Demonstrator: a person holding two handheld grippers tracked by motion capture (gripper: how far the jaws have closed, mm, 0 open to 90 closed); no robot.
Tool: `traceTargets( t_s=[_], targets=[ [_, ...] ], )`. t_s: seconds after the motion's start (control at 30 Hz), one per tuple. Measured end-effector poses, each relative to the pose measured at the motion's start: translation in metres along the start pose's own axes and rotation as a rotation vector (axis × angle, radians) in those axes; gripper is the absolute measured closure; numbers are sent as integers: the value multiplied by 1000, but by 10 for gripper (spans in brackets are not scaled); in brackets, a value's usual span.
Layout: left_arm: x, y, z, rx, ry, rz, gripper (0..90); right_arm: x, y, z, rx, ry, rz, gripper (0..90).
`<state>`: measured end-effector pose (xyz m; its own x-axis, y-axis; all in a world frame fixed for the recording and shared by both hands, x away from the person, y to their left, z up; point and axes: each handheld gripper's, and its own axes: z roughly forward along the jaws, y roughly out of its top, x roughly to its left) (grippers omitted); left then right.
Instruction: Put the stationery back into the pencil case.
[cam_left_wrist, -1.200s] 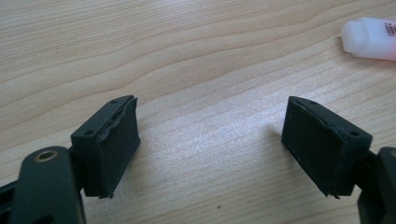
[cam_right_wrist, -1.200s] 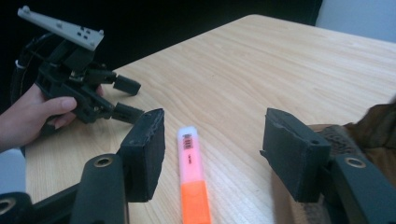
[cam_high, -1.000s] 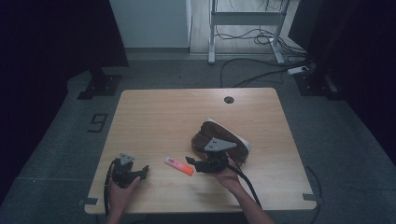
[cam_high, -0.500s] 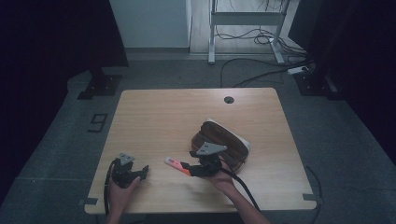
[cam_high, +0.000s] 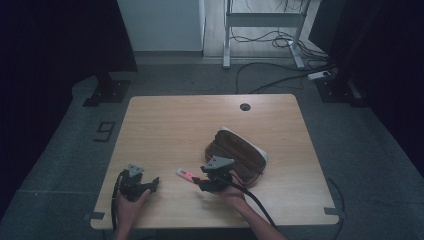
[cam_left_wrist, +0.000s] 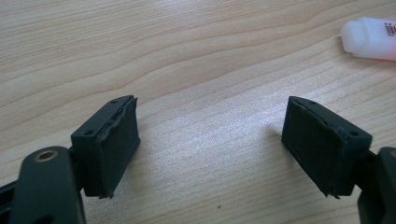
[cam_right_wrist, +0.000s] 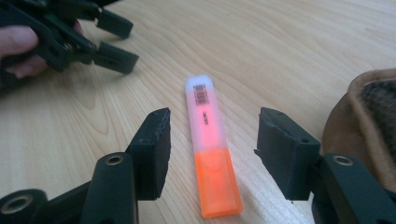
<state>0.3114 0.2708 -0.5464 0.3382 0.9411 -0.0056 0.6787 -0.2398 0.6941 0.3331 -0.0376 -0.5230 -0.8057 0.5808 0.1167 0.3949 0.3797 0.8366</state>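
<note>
A highlighter (cam_right_wrist: 208, 140) with a pink body and an orange cap lies flat on the wooden table (cam_high: 170, 125). My right gripper (cam_right_wrist: 214, 137) is open, one jaw on each side of the capped half, neither touching it. From above, the right gripper (cam_high: 197, 181) points left at the highlighter (cam_high: 186, 174). My left gripper (cam_left_wrist: 210, 140) is open over bare wood, and the highlighter's pale end (cam_left_wrist: 371, 37) sits off to its upper right. In the high view the left gripper (cam_high: 153, 183) rests near the front left edge, held by a hand.
An open brown case (cam_high: 239, 156) lies just right of the right gripper; its edge (cam_right_wrist: 369, 121) fills the right side of the right gripper view. The left gripper (cam_right_wrist: 116, 39) shows far off there. A cable hole (cam_high: 245, 107) sits at the table's back.
My right gripper has moved left from the case's front edge to the highlighter, and its jaws now straddle it. The left gripper has stayed put.
</note>
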Motion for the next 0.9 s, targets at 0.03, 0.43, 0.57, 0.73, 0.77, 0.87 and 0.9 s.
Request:
traceTargets(
  t_s=[0.03,0.43,0.57,0.73,0.77,0.87,0.9],
  targets=[
    [0,0,0,0,0,0,188,1,-1,1,7,-2,-2,443],
    [0,0,0,0,0,0,188,2,-11,18,78,-22,-24,462],
    [0,0,0,0,0,0,187,3,-12,20,89,-29,-32,483],
    [0,0,0,0,0,0,187,3,-13,22,110,-33,-31,494],
    [0,0,0,0,0,0,188,4,-13,22,112,-34,-29,495],
    [0,0,0,0,0,0,187,4,-14,23,122,-36,-33,501],
    [0,0,0,0,0,0,188,4,-14,24,124,-34,-35,503]
  ],
)
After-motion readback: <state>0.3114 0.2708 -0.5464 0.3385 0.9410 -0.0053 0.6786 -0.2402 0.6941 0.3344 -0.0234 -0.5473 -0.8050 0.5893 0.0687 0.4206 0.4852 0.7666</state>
